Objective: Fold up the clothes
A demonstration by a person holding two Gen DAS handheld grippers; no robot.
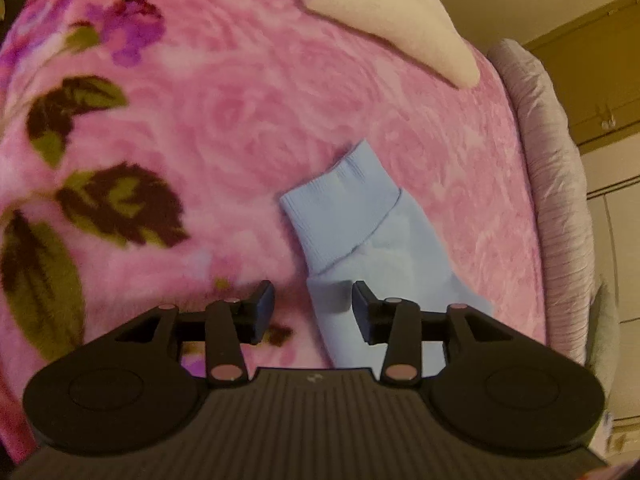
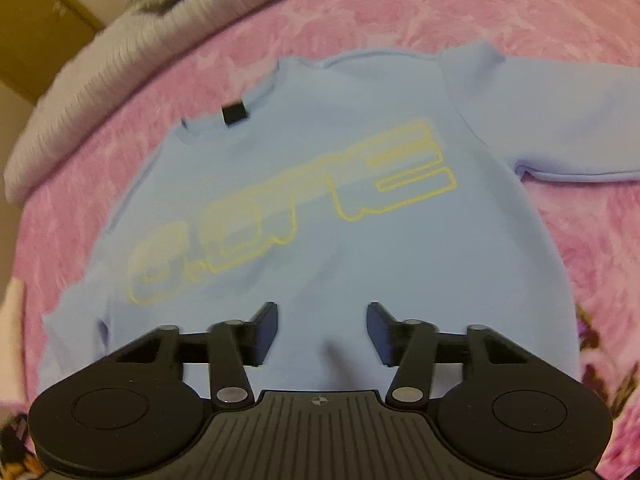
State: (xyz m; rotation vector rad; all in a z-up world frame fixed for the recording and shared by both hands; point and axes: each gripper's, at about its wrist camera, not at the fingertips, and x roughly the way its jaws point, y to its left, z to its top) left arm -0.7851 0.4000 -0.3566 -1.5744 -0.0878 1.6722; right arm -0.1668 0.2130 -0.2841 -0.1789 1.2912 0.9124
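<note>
A light blue sweatshirt [image 2: 320, 208] with yellow outlined lettering lies flat, front up, on a pink floral blanket [image 2: 580, 240]. Its collar points away from me, and one sleeve [image 2: 580, 128] stretches to the right. My right gripper [image 2: 322, 330] is open and empty above the lower chest of the sweatshirt. In the left wrist view, a sleeve with a ribbed cuff [image 1: 340, 208] lies on the blanket [image 1: 240, 120]. My left gripper [image 1: 314, 312] is open and empty, its jaws straddling the sleeve's left edge just behind the cuff.
A cream pillow [image 1: 392, 12] lies at the far end of the blanket. A grey ribbed cushion or headboard edge [image 1: 556, 184] borders the bed, also visible in the right wrist view [image 2: 100, 64]. Beige cabinets [image 1: 600, 80] stand beyond.
</note>
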